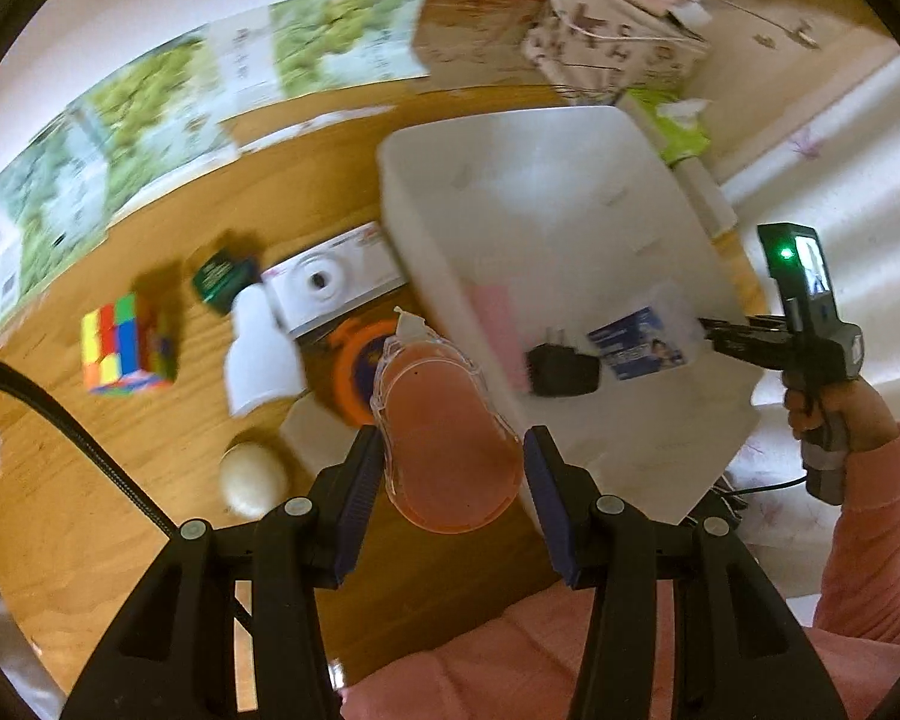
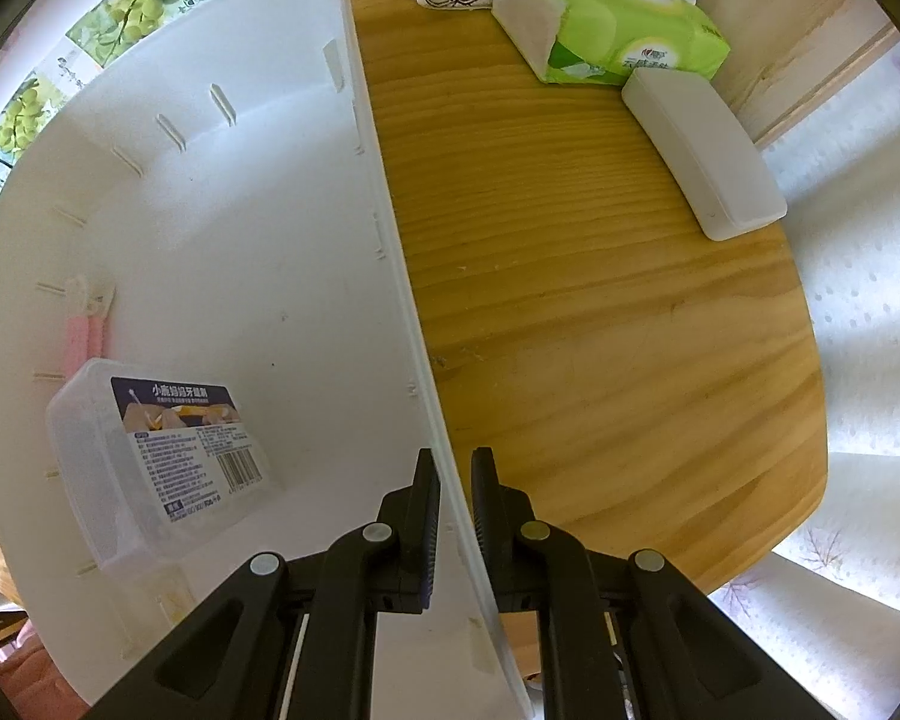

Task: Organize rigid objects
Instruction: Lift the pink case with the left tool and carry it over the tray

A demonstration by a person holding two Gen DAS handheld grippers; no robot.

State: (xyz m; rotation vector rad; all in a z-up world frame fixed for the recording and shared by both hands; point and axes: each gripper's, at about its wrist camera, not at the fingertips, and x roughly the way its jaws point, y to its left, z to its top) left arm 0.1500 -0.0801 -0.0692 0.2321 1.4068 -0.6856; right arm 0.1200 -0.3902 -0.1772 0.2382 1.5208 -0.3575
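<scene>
My left gripper [image 1: 453,447] is shut on an orange translucent item in a clear plastic shell [image 1: 444,396], held above the wooden table beside the white bin [image 1: 570,210]. In the bin lie a black plug adapter [image 1: 561,369], a clear box with a blue label [image 1: 639,345] and a pink item [image 1: 498,324]. My right gripper [image 2: 453,492] points straight down and is shut on the bin's side wall [image 2: 384,228], one finger inside and one outside. The labelled box [image 2: 168,456] and the pink item [image 2: 84,330] rest against the bin's far side.
On the table left of the bin lie a colour cube [image 1: 126,348], a dark green box [image 1: 222,279], a white carton [image 1: 330,288], a white bottle [image 1: 261,354], an orange disc [image 1: 354,372] and a pale egg-shaped thing [image 1: 252,477]. A green tissue pack [image 2: 618,24] and a white case [image 2: 702,150] sit right of the bin.
</scene>
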